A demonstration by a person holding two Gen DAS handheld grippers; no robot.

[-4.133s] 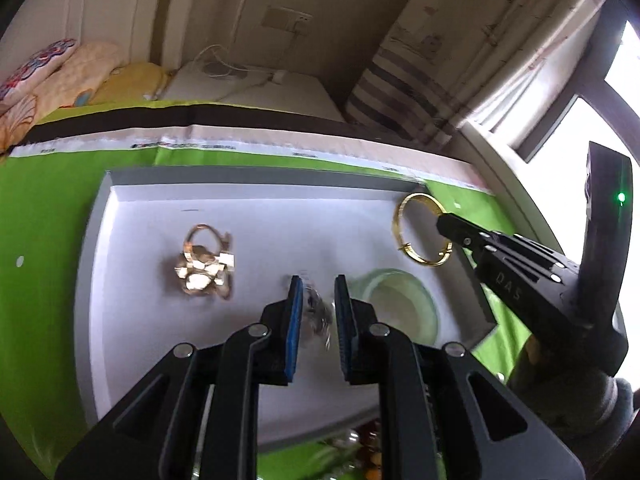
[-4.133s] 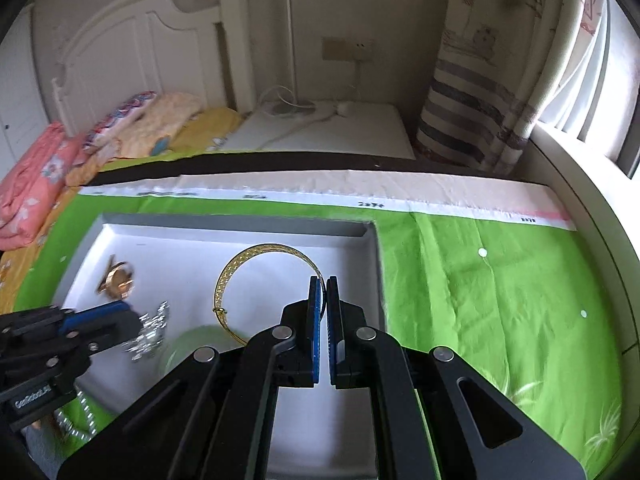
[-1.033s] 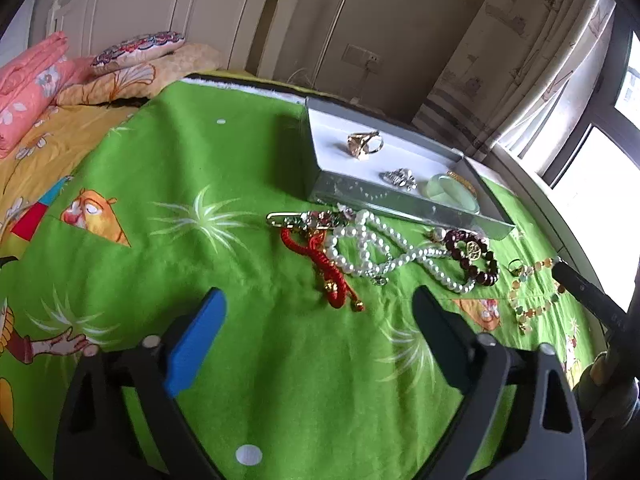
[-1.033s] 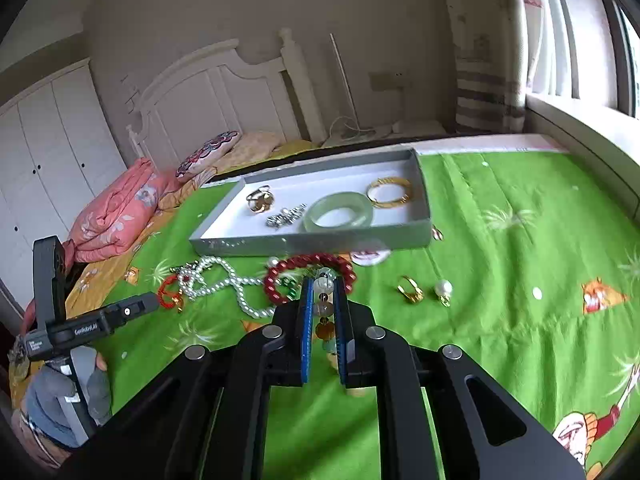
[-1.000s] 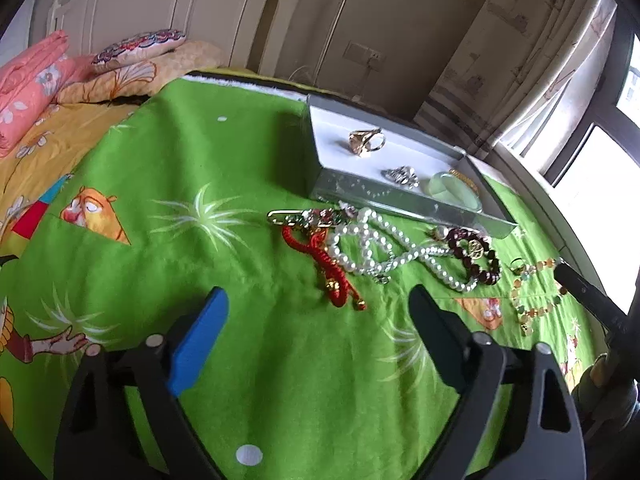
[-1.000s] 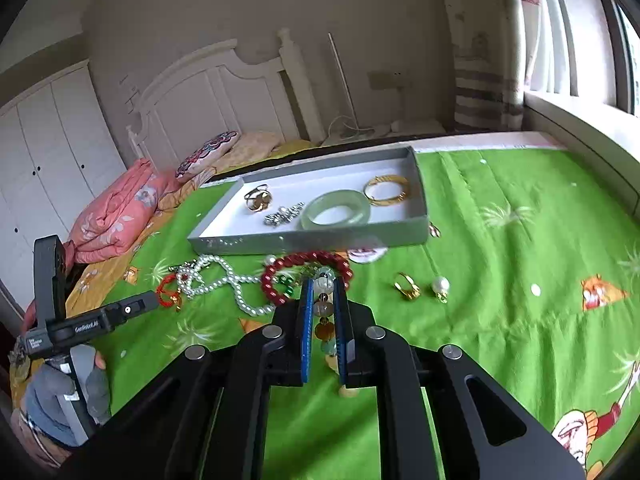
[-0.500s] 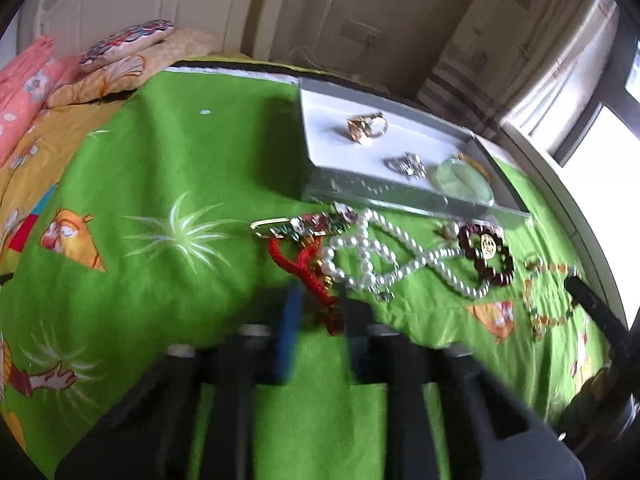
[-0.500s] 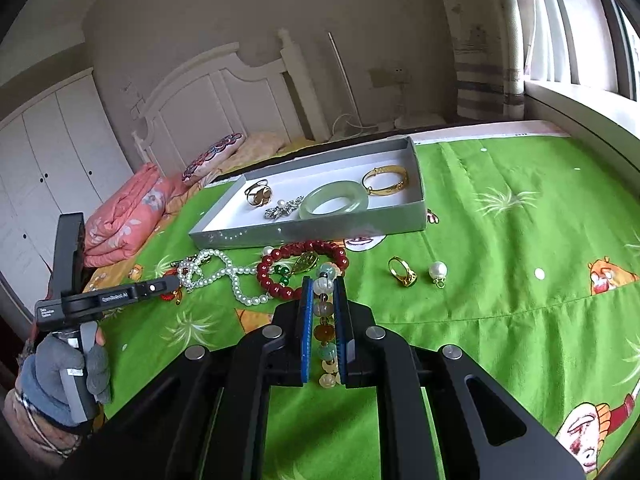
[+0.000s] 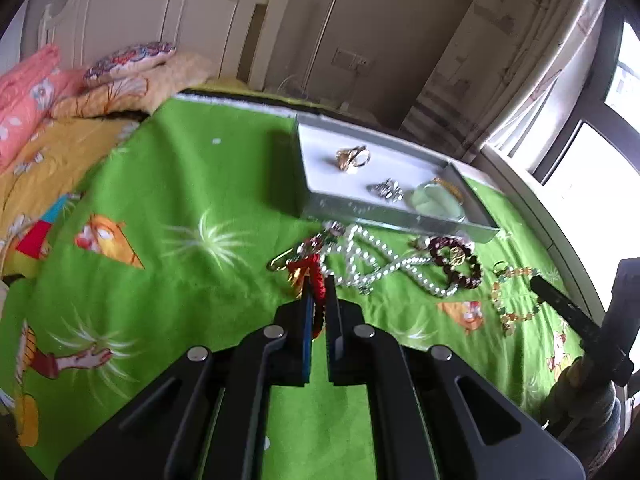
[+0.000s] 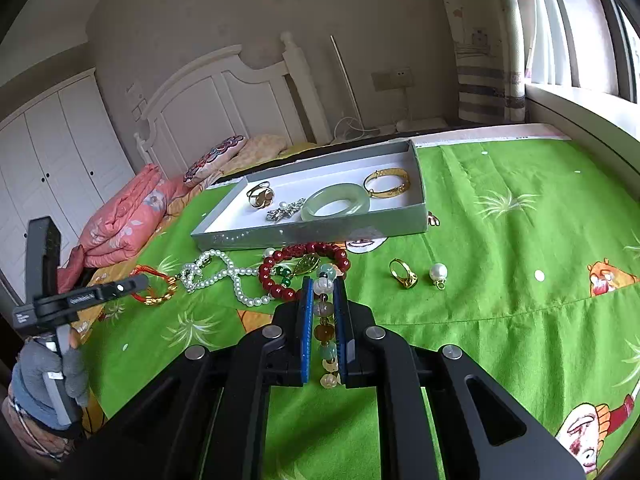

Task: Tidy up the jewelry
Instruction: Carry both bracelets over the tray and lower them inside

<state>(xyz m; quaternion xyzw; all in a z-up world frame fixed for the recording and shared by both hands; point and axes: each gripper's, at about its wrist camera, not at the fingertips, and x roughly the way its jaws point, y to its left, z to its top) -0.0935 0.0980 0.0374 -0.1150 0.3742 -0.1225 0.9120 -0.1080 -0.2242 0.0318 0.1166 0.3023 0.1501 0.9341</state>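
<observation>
Fingers of the left gripper (image 9: pixel 317 304), wide apart a second ago, now clamp the red cord bracelet (image 9: pixel 311 276) on the bed; right gripper (image 10: pixel 323 304) still pinches the multicolour bead bracelet (image 10: pixel 325 312); tray (image 10: pixel 320 236) next

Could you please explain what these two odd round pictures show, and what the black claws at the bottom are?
No robot here: a person holds a two-finger tool in each hand, with a fisheye camera looking along its fingers. In the left tool's view, the left gripper is closed on a red cord bracelet with gold charms. In the right tool's view, the right gripper pinches a string of multicoloured stone beads. On the green cartoon bedsheet lie a white pearl necklace, a dark red bead bracelet and a gold ring. The grey tray holds a pale green jade bangle.
</observation>
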